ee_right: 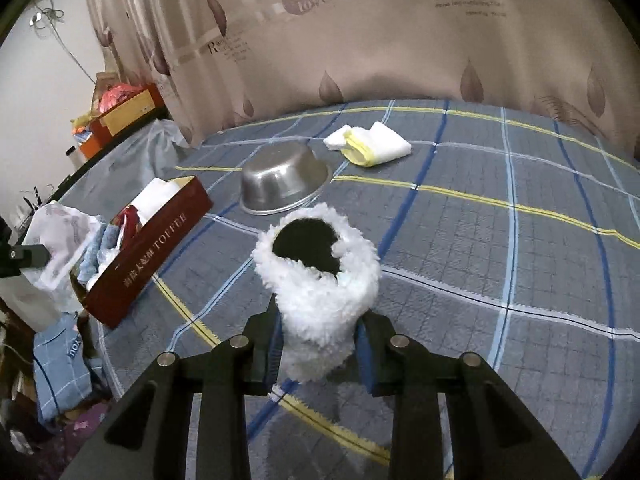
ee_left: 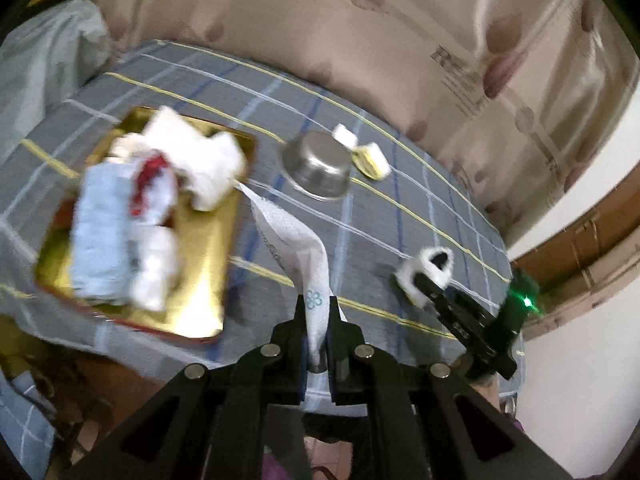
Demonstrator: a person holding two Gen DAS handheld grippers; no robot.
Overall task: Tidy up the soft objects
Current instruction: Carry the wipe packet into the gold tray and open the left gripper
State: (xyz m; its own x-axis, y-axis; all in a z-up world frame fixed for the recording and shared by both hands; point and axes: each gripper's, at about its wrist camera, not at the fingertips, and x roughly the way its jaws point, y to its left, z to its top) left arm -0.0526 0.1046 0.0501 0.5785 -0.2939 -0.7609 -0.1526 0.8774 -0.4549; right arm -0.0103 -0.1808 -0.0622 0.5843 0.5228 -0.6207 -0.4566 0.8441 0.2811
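Bowl (ee_right: 286, 184) stands beyond right tongs (ee_right: 318, 344) gripping fleece (ee_right: 320, 280); left tongs (ee_left: 318, 320) pinch tissue (ee_left: 296, 248).

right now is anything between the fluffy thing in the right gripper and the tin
Nothing visible. The fluffy piece, clamped in the right gripper, has only bare bedcover between it and the tin. The steel bowl sits farther back, off that line.

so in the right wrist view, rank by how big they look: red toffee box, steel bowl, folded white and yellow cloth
1. red toffee box, though it sits nearer the camera, so this is unsure
2. steel bowl
3. folded white and yellow cloth, farthest away
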